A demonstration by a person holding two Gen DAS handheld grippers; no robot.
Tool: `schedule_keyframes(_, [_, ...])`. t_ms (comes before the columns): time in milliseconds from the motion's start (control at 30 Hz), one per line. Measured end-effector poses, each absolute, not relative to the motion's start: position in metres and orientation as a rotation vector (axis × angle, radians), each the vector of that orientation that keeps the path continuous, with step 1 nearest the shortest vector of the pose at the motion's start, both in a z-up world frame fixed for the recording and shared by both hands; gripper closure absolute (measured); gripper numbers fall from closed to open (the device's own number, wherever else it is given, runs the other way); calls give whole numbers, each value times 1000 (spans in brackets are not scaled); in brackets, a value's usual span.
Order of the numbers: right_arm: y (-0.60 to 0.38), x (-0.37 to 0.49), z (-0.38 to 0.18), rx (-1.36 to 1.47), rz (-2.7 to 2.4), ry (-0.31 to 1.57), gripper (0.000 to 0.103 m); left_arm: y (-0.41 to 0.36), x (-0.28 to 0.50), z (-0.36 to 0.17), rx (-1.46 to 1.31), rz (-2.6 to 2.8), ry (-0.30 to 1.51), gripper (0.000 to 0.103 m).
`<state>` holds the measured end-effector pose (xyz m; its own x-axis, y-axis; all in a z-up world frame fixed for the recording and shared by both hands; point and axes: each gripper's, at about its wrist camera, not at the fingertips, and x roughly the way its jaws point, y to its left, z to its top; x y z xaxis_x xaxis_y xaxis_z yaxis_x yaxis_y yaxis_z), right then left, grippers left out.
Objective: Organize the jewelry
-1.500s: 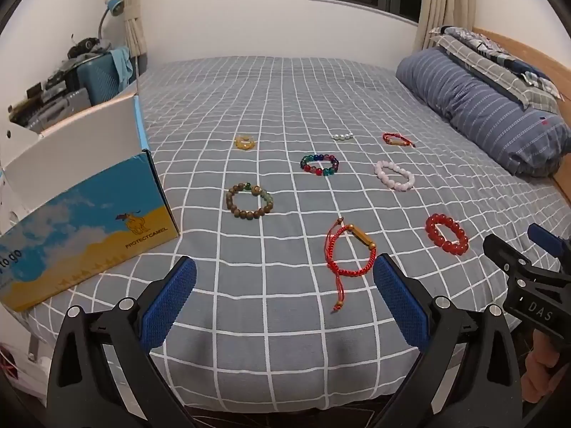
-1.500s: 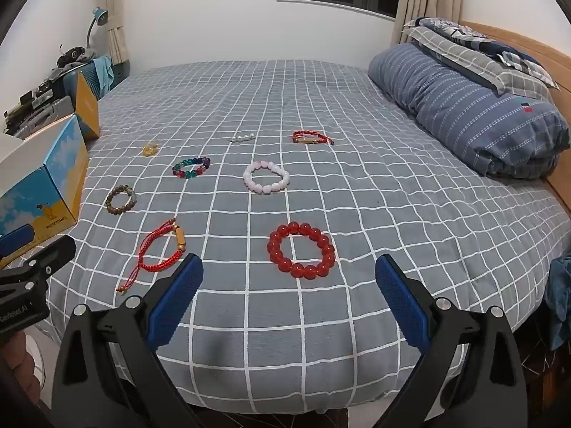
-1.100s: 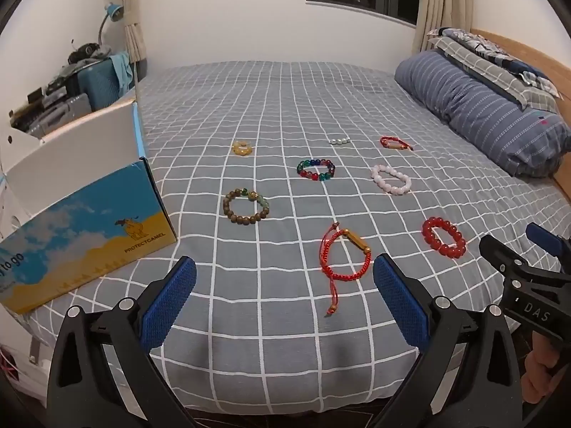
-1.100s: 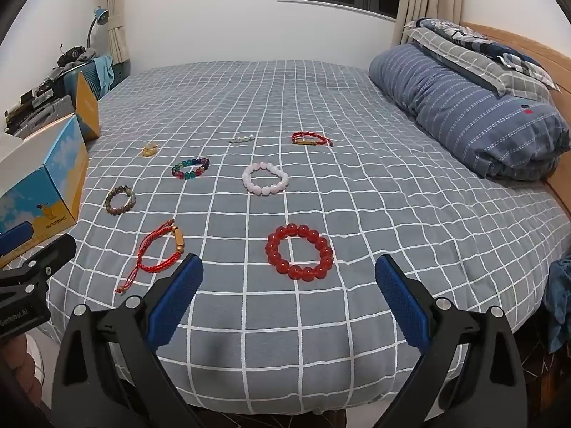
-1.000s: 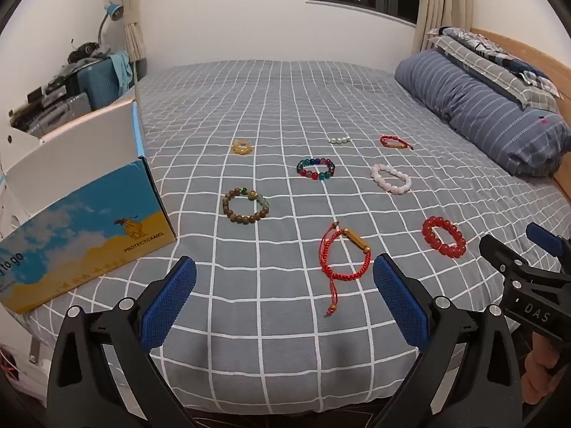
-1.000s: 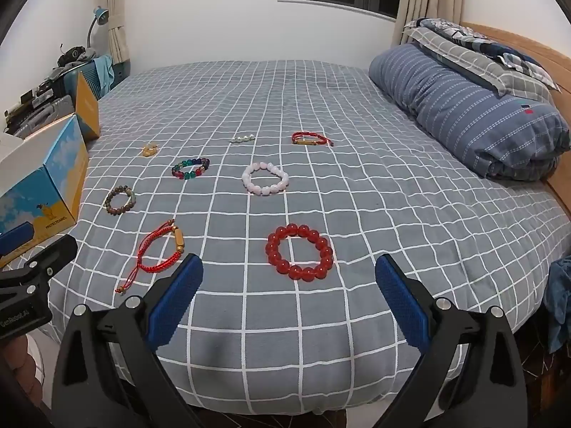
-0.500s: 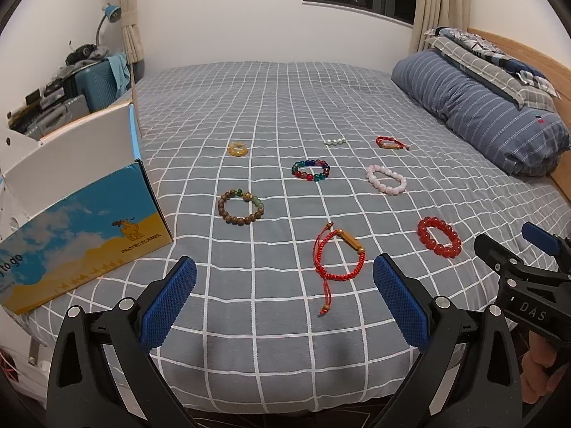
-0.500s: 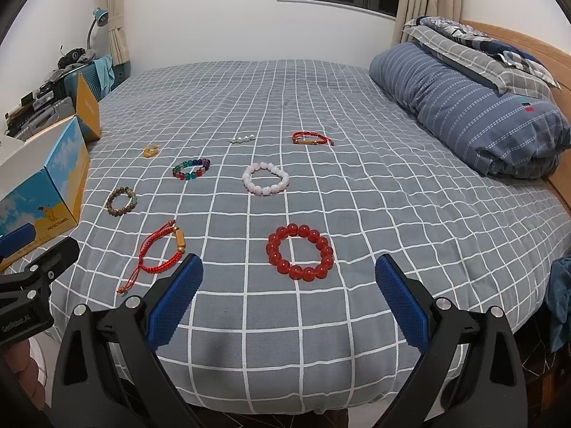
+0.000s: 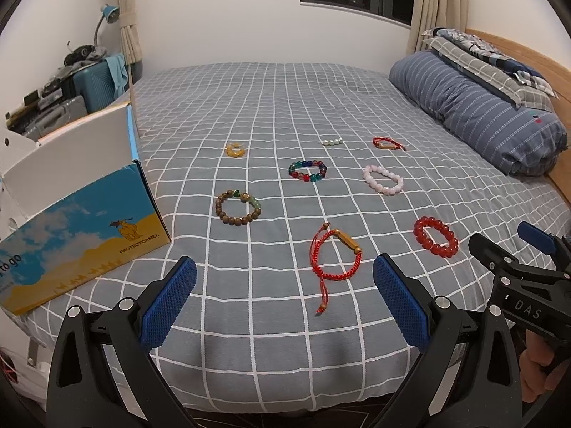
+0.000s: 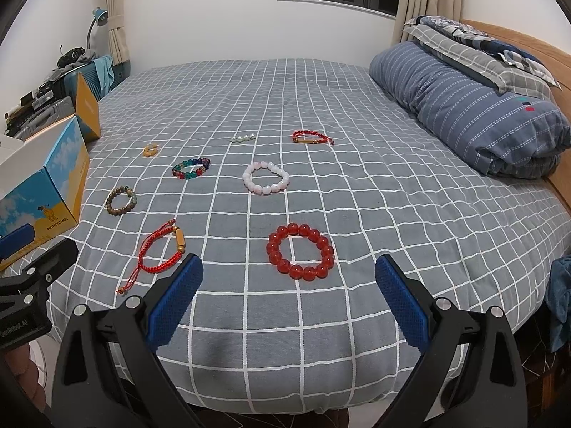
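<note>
Your left tool (image 9: pixel 283 299) hangs spread and empty over the near edge of the bed (image 9: pixel 285 100), with the red cord bracelet (image 9: pixel 333 256) lying between its blue pads, probably the easiest first pick. From this view the wooden bead bracelet (image 9: pixel 237 208) sits further left, close to the open box (image 9: pixel 82 228) at the left edge, likely where the jewelry belongs; you cannot see what it holds.

Your right tool (image 10: pixel 288 297) is equally spread and grips nothing, lined up on the red bead bracelet (image 10: pixel 300 252) just beyond its pads. Farther off lie the pink bead bracelet (image 10: pixel 266 178) and multicolour bracelet (image 10: pixel 191 168), spaced well apart, so each can be taken singly.
</note>
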<state>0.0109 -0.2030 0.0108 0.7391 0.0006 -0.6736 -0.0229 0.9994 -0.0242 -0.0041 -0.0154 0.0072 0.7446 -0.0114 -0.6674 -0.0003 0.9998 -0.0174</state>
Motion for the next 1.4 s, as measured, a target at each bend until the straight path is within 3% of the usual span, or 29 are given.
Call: schedule_keyframes(1400, [-198,16,15,-29,19,745,10,-13,0,4,-14,-6,742,6])
